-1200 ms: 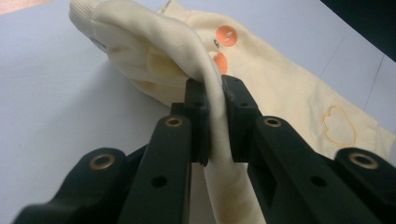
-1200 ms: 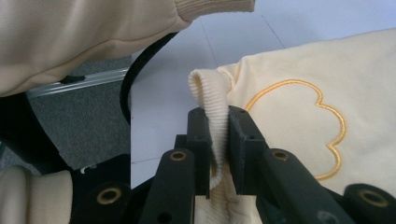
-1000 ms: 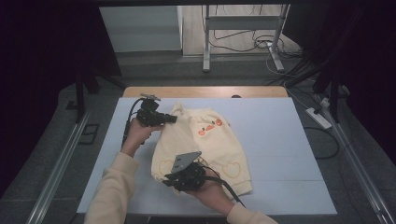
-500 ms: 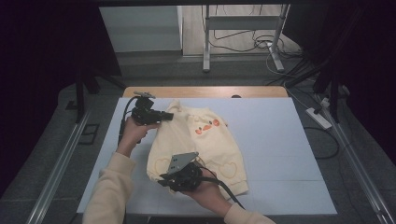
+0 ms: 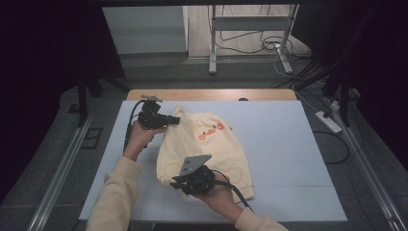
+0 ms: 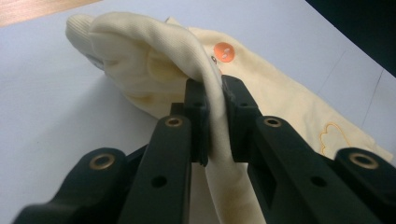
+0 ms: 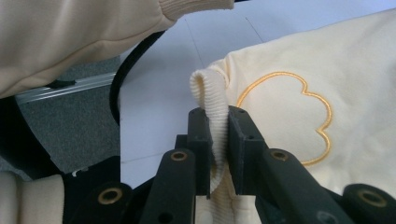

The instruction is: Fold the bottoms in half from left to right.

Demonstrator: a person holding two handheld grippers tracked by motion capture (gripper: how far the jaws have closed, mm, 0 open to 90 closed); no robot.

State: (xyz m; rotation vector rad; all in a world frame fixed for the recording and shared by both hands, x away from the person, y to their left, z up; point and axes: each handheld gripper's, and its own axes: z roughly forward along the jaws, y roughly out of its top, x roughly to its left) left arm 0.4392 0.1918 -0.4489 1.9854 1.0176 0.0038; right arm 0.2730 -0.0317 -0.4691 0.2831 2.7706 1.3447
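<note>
Pale blue desk (image 5: pixel 298 144) carries a cream sweater (image 5: pixel 211 144) at centre frame. Soft, light and floppy, it is best taken by hems and folds. Left tongs (image 6: pixel 214 122) pinch a fold near the collar; right tongs (image 7: pixel 218 140) clamp the ribbed hem (image 7: pixel 210 100). Since the earlier frame, the garment's left side has bunched inward slightly.

We see a pale blue table top (image 5: pixel 288 144) with a strip of bare wood (image 5: pixel 211 94) along its far edge. Around it lies grey floor (image 5: pixel 62 144), with metal rails (image 5: pixel 57 173) on both sides. Beyond stands a white wall panel (image 5: pixel 144 29) and a metal stand (image 5: pixel 250 29) over tangled cables (image 5: pixel 250 45). A power strip (image 5: pixel 328 121) lies at the right. Both sides are dark.
</note>
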